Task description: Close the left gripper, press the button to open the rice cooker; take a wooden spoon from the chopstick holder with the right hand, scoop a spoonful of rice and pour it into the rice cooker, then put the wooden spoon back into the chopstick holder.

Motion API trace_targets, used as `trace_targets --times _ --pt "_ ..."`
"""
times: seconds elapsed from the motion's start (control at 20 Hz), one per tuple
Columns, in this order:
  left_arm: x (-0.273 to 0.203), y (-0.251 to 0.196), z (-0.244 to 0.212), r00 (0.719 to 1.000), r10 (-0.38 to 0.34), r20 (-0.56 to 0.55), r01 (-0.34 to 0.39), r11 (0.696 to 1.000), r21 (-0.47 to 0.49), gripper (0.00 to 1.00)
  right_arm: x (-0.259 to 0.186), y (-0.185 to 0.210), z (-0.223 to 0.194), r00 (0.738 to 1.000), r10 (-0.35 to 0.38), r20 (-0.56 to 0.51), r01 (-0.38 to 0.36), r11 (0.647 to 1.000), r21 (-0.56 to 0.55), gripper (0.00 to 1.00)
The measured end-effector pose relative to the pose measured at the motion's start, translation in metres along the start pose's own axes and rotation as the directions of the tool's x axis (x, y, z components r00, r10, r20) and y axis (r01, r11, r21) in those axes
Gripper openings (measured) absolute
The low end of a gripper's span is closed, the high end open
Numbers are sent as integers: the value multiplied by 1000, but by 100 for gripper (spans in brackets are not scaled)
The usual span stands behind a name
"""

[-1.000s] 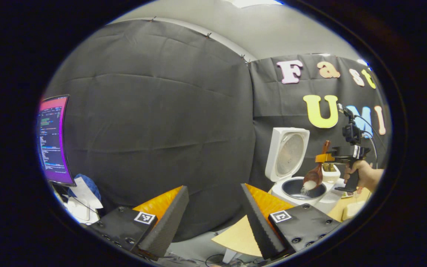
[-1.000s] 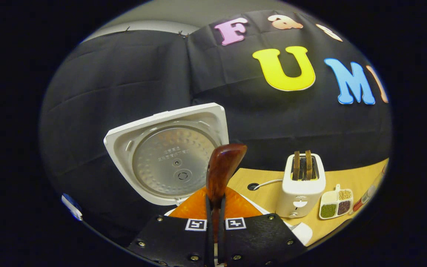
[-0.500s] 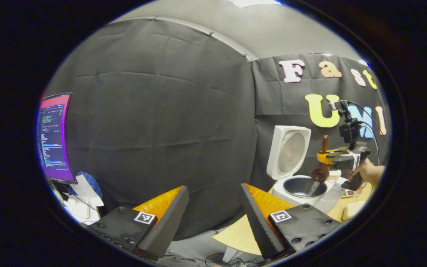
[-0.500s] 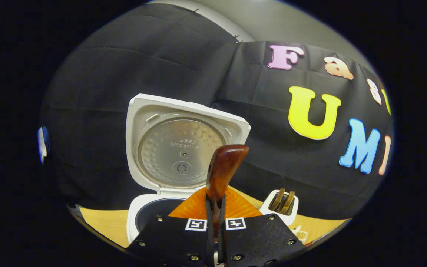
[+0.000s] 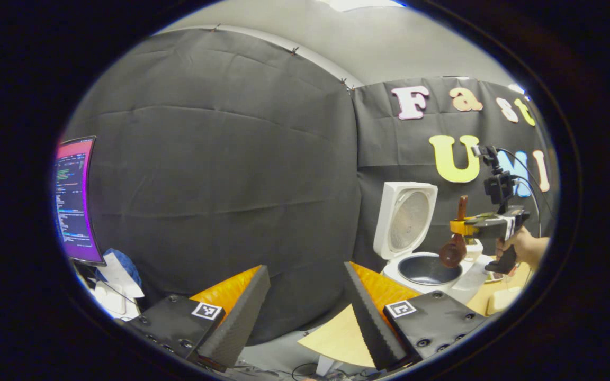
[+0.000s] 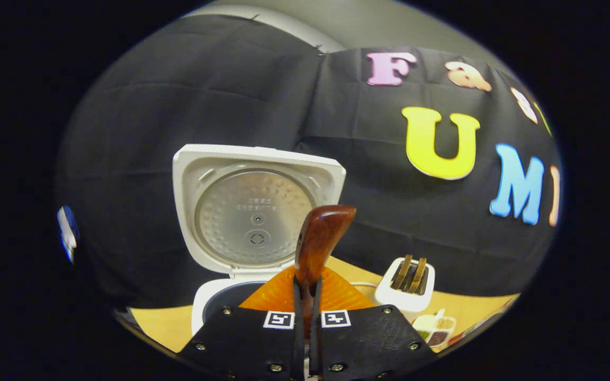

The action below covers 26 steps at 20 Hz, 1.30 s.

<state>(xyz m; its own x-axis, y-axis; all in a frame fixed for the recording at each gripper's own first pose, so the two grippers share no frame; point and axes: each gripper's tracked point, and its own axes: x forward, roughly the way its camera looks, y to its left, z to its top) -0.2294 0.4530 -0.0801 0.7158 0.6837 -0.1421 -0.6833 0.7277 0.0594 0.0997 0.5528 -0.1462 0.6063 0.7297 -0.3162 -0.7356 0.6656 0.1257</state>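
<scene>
Left gripper had jaws wide apart, holding nothing, off the desk's near corner. Right gripper had jaws clamped on the wooden spoon handle. In the left gripper view the spoon bowl hung over the rice cooker pot, lid upright; contents too small to tell. Right gripper view added a toaster with two slices and a divided dish of grains behind. Left gripper view added a monitor.

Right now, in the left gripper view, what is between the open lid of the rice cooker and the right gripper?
The wooden spoon, which the right gripper holds upright, bowl down over the pot, beside the lid.
</scene>
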Motion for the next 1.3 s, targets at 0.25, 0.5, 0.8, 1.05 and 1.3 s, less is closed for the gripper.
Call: trace_targets --times 0.25,0.5,0.8,1.05,1.3 --pt "5 -17 17 999 -29 27 29 1000 -3 96 -12 -17 15 999 36 13 -38 943 329 4" --pt "5 -45 31 994 -90 69 91 996 -11 96 -34 -45 25 999 40 34 -52 814 579 4" --pt "9 -92 57 975 -184 121 187 982 -18 96 -81 -96 30 998 -34 44 -1 778 628 4" --pt "4 -135 75 953 -256 160 262 965 -14 98 -132 -148 29 991 -124 45 67 766 640 4" --pt "-1 -179 80 935 -316 161 326 944 -38 94 -185 -203 20 971 -238 28 168 763 625 4"
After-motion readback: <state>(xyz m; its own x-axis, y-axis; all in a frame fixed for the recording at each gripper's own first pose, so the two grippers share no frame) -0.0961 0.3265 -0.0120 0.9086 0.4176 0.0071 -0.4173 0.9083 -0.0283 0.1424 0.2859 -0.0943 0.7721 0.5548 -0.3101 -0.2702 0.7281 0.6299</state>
